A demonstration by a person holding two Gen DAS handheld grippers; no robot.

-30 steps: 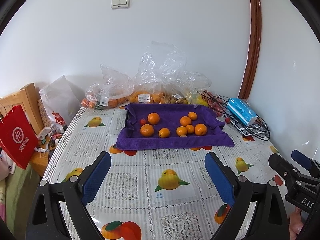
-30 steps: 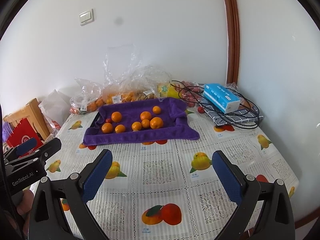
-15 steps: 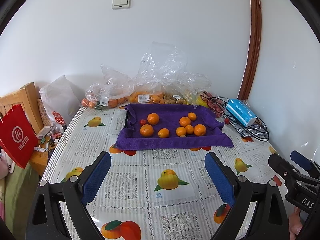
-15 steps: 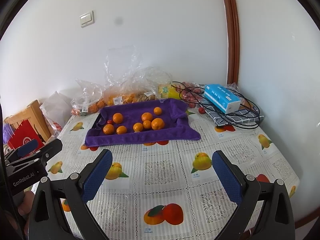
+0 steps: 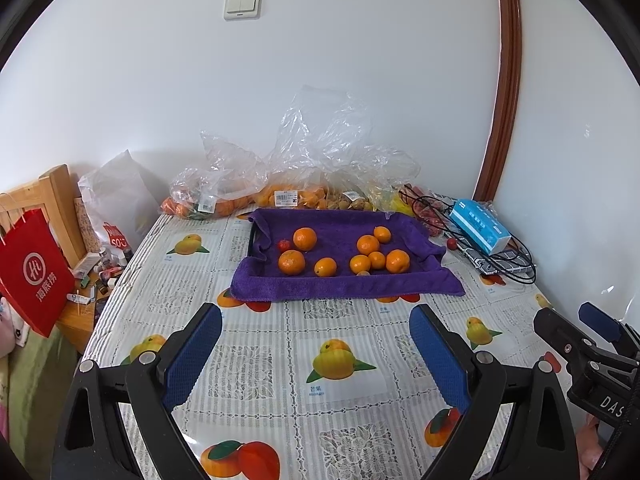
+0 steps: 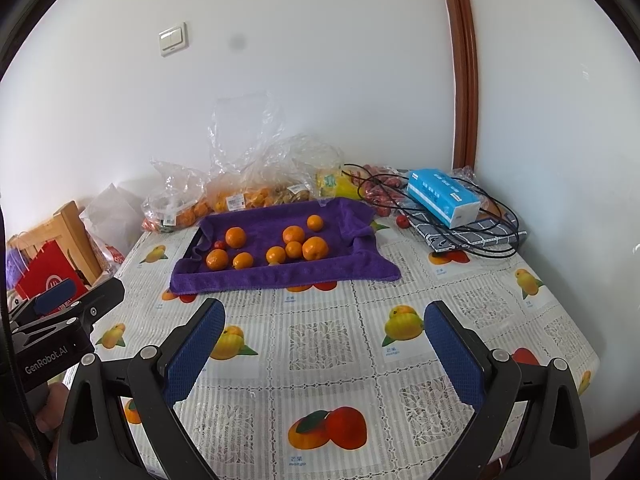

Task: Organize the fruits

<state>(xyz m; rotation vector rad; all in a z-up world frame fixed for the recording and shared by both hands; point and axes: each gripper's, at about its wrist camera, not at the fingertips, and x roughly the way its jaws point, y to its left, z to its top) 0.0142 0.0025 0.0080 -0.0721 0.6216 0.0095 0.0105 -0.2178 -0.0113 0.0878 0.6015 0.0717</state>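
Both grippers have come slightly lower since before; left gripper (image 5: pixel 316 344) and right gripper (image 6: pixel 324 344) hold their jaws wide, empty. Glossy tangerines (image 5: pixel 304 239) lie on the purple towel (image 5: pixel 344 284) ahead. Only the right view shows the table's (image 6: pixel 560 320) right edge.

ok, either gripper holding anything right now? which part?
Nothing held. Left gripper and right gripper are both open and empty; the oranges lie untouched.

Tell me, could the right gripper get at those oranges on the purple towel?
Probably yes. The right gripper is open and empty, with only bare tablecloth between it and the oranges on the towel.
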